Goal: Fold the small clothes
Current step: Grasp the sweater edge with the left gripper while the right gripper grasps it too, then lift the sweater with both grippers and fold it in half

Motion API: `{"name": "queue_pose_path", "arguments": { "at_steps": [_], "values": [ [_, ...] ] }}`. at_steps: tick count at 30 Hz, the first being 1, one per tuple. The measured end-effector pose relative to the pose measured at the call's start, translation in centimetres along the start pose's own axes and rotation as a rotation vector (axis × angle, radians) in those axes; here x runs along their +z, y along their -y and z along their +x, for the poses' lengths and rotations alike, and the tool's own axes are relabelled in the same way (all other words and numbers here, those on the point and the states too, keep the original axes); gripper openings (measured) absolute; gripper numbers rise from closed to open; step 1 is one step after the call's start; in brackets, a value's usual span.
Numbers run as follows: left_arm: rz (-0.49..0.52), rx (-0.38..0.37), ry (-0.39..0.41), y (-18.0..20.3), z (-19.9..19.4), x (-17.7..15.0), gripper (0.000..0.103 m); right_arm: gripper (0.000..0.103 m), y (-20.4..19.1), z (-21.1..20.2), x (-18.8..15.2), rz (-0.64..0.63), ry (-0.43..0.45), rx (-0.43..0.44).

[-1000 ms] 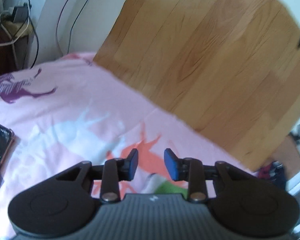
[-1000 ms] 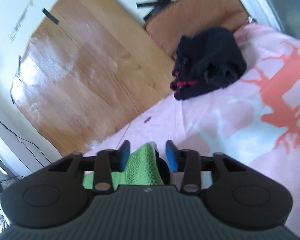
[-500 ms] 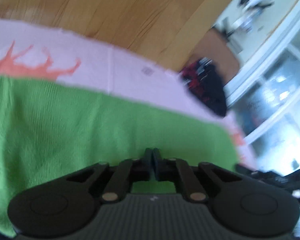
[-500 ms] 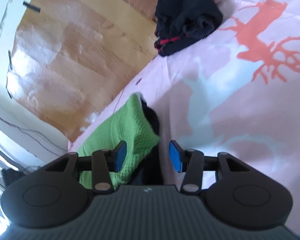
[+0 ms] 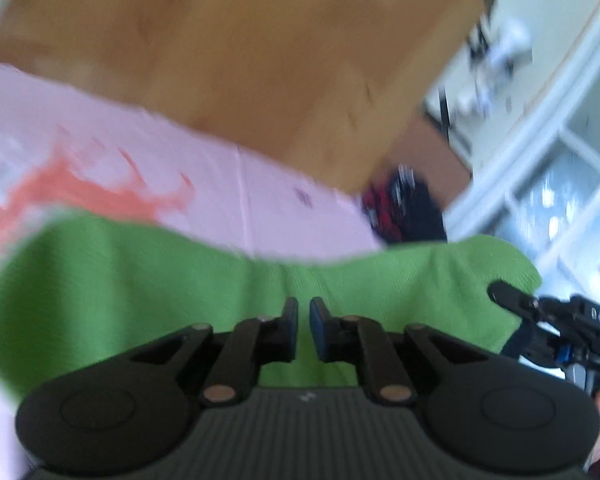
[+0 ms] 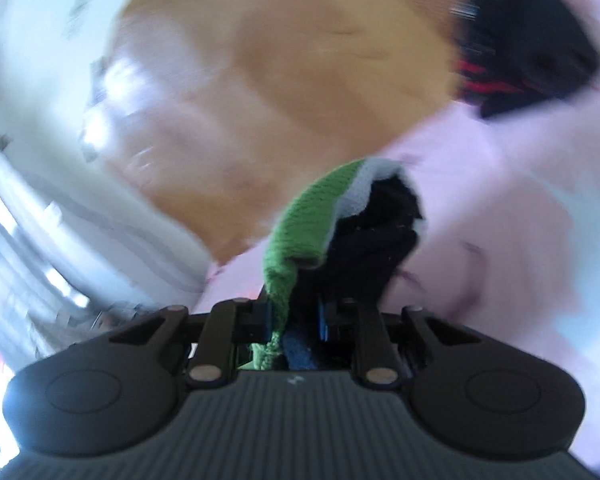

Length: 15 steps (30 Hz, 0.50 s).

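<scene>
A green knit garment (image 5: pixel 140 280) lies spread on the pink bedsheet (image 5: pixel 140 160). My left gripper (image 5: pixel 304 320) hovers over its near edge, its jaws nearly together with a small gap and nothing clearly between them. My right gripper (image 6: pixel 294 318) is shut on one end of the green garment (image 6: pixel 300 224), which has a dark inner side (image 6: pixel 376 240) and rises lifted above the sheet. The right gripper also shows at the right edge of the left wrist view (image 5: pixel 540 308), at the garment's far corner. Both views are blurred.
A dark garment with red trim (image 6: pixel 528 56) lies bunched on the sheet (image 6: pixel 520 200) near the bed's edge; it also shows in the left wrist view (image 5: pixel 404 208). A wooden floor (image 5: pixel 240 60) lies beyond the bed. A white frame with glass (image 5: pixel 560 180) stands at the right.
My right gripper closed on the end of the green garment and lifted it. My left gripper, fully shut half a second ago, now shows a small gap and has shifted over the garment.
</scene>
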<state>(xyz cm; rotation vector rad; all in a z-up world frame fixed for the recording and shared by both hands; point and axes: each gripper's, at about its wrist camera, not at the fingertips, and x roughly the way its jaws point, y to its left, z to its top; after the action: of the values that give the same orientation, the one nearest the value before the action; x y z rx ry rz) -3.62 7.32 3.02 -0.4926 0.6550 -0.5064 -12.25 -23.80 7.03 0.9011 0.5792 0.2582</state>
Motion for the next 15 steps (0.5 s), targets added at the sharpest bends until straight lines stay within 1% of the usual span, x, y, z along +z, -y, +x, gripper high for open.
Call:
{"name": "queue_pose_path", "arguments": {
  "at_steps": [1, 4, 6, 8, 10, 11, 13, 14, 15],
  "values": [
    [-0.028, 0.015, 0.047, -1.1, -1.7, 0.5, 0.014, 0.022, -1.7, 0.9, 0.2, -0.045, -0.014, 0.021],
    [-0.118, 0.081, 0.180, -4.6, -7.0, 1.5, 0.016, 0.022, -6.4, 4.4, -0.1, -0.162, -0.080, 0.102],
    [-0.163, 0.129, 0.253, -6.5, -10.3, 1.5, 0.016, 0.020, -9.4, 7.8, -1.1, -0.235, -0.142, 0.152],
    [-0.191, 0.159, 0.298, -7.4, -12.4, 1.5, 0.017, 0.020, -11.8, 11.4, -2.6, -0.293, -0.213, 0.186],
    [-0.207, 0.174, 0.330, -8.0, -14.0, 1.3, 0.022, 0.020, -13.6, 15.4, -4.5, -0.352, -0.293, 0.191],
    [-0.209, 0.178, 0.338, -8.0, -14.3, 1.1, 0.025, 0.020, -14.1, 17.6, -5.6, -0.380, -0.342, 0.174],
    [-0.207, 0.178, 0.338, -8.0, -14.2, 0.8, 0.036, 0.022, -14.3, 22.0, -8.0, -0.420, -0.448, 0.124],
    [-0.207, 0.177, 0.329, -8.0, -13.8, 0.7, 0.037, 0.023, -13.8, 23.8, -9.2, -0.428, -0.508, 0.115],
    [-0.206, 0.177, 0.314, -7.9, -13.2, 0.7, 0.039, 0.027, -13.4, 24.3, -9.7, -0.425, -0.511, 0.159]
  ]
}}
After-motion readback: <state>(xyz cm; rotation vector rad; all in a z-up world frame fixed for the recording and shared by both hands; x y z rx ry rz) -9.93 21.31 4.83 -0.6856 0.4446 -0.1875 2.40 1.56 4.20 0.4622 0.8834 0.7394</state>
